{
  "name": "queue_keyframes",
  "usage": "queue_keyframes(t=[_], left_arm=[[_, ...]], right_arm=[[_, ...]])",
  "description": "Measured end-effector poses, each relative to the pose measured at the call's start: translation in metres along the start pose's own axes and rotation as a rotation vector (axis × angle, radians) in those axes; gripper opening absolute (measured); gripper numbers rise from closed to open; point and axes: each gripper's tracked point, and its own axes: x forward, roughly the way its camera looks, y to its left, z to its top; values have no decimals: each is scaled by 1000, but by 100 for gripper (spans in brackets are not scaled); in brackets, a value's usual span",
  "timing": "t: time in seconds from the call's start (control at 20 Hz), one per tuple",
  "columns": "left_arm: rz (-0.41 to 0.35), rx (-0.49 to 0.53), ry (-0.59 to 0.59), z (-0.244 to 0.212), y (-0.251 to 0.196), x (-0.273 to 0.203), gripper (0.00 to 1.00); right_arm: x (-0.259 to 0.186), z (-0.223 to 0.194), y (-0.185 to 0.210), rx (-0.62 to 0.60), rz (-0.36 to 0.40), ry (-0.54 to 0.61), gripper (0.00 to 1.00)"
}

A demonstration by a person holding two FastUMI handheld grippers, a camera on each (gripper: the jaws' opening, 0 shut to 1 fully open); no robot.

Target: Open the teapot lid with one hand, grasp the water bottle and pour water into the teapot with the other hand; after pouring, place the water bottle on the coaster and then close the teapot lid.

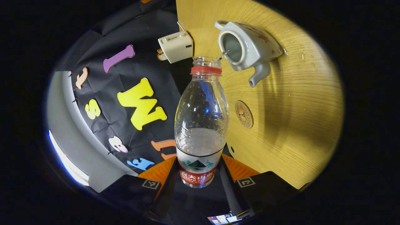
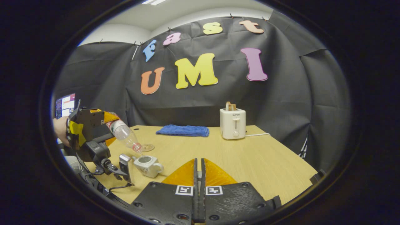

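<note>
The left claw (image 1: 197, 178) pinches the bottle (image 1: 201, 125) near its base, tipped so its open mouth hangs just above the lidless teapot (image 1: 250, 47) on the worktop (image 1: 297, 109); a thin stream runs from mouth to pot. The right claw (image 2: 199, 184) is pressed together; whether it grips the lid I cannot tell (a small pale thing shows in the slit). Risks, as I judge them: the stream is thin and the opening small, so a slight drift of the hand would wet the worktop; a steeper tip could slosh or overfill. The coaster (image 1: 244, 114) lies bare, near the pot on its spout side, so the spout could be knocked on set-down. A toaster (image 2: 232, 123) and cloth (image 2: 183, 130) sit well apart, obstructing nothing.
</note>
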Motion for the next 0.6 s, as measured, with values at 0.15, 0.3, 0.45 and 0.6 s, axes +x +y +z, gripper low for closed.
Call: queue_keyframes(t=[0.15, 0.3, 0.45, 0.6], left_arm=[[6, 25, -2, 2, 5, 1, 74], [17, 44, -1, 3, 11, 0, 74], [18, 63, 0, 4, 12, 0, 74], [22, 80, -1, 5, 15, -1, 74]], right_arm=[[0, 1, -2, 4, -1, 1, 2], [-1, -1, -3, 5, 3, 3, 0], [0, 1, -3, 8, 5, -2, 2], [-1, 0, -4, 10, 7, -1, 0]])
